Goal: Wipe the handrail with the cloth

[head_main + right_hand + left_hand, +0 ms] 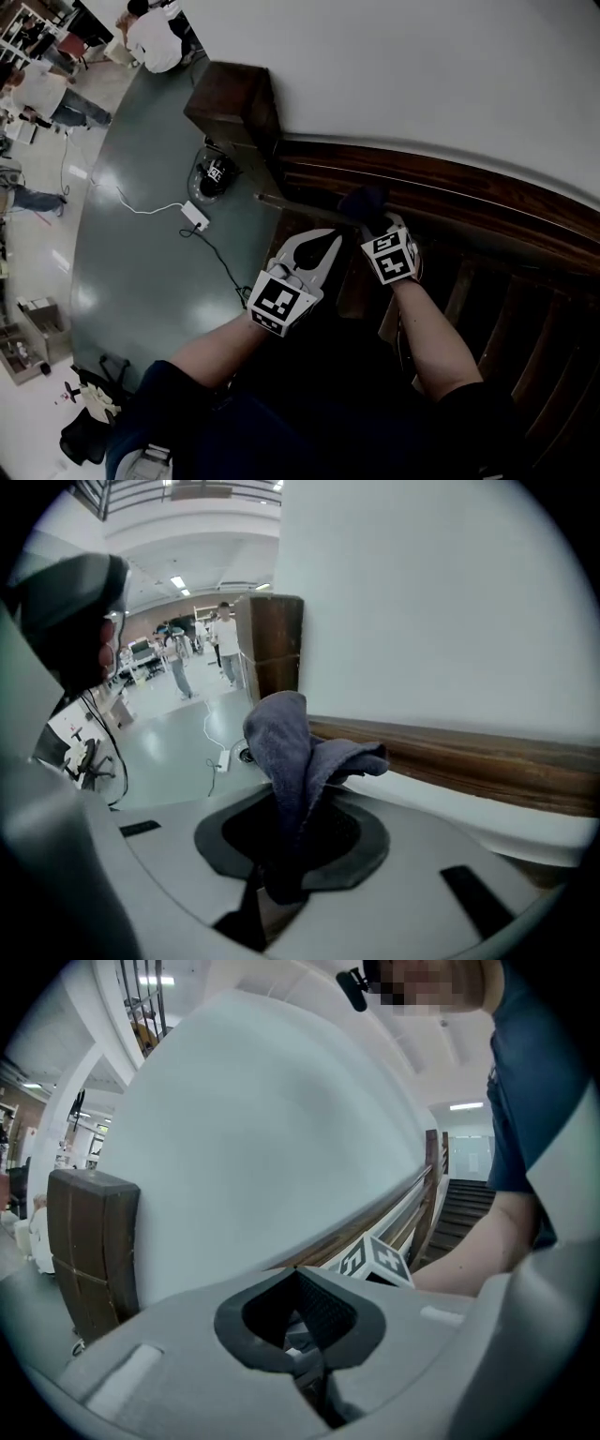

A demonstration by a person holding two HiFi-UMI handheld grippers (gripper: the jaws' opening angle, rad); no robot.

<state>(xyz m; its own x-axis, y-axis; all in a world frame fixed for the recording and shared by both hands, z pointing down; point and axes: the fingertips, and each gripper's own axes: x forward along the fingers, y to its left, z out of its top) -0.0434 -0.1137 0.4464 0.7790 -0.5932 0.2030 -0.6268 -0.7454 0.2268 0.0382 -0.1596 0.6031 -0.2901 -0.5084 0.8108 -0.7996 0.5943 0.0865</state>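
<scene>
The dark wooden handrail [441, 202] runs along the white wall from a square newel post [232, 101] toward the right. My right gripper [370, 223] is shut on a dark blue-grey cloth [364, 201], which sits against the rail just right of the post. In the right gripper view the cloth [298, 752] stands up out of the gripper [292, 803], with the handrail [469, 758] just beyond it. My left gripper [328, 243] hangs beside it on the left, below the rail, shut and holding nothing. In the left gripper view the gripper [299, 1275] points at the wall and the handrail [398, 1202].
On the green floor [141, 187] below the post lie a white adapter [195, 216] with cables and a round black device [217, 175]. People [155, 36] stand at the far upper left. Dark balusters [525, 319] and stairs [464, 1208] drop away to the right.
</scene>
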